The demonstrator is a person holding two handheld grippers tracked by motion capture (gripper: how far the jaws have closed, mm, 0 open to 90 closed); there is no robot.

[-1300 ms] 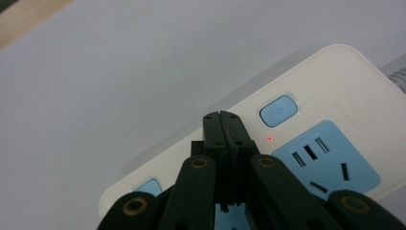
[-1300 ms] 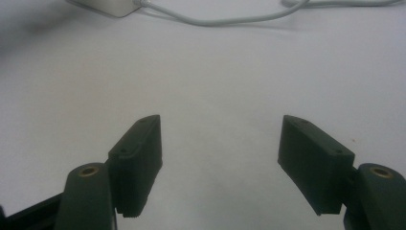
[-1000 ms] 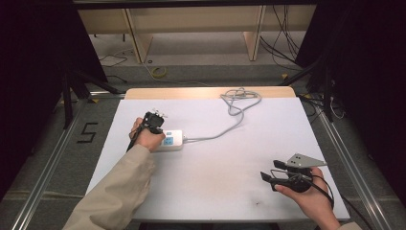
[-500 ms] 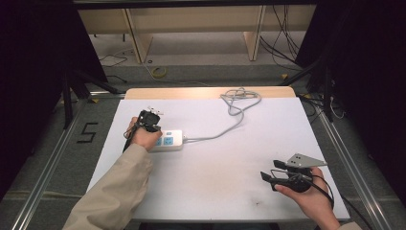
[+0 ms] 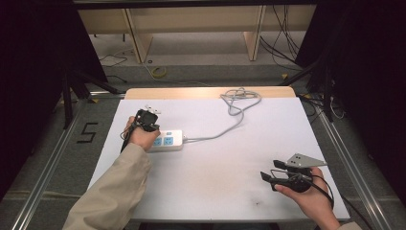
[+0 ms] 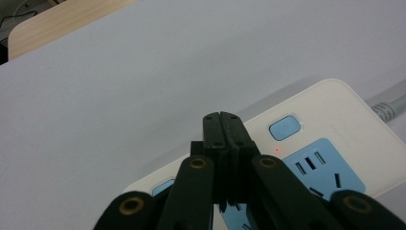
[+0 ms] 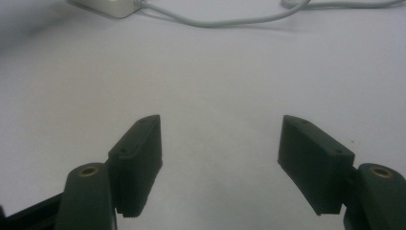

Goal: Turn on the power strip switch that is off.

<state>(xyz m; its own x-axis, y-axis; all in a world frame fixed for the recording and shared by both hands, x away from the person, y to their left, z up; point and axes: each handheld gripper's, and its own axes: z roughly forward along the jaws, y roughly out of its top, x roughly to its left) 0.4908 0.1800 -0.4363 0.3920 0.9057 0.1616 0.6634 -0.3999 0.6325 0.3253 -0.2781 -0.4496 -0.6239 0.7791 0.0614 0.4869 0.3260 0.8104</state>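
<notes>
Power strip — white, blue sockets, toward the table's left edge. Left gripper over it, jaws pressed together, seemingly empty. Right gripper — near-right corner, jaws spread.

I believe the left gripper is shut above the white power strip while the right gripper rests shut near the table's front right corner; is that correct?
Not quite: the right gripper is open, its jaws wide apart with nothing between them, as the right gripper view shows. The left gripper is indeed shut above the white power strip.
</notes>
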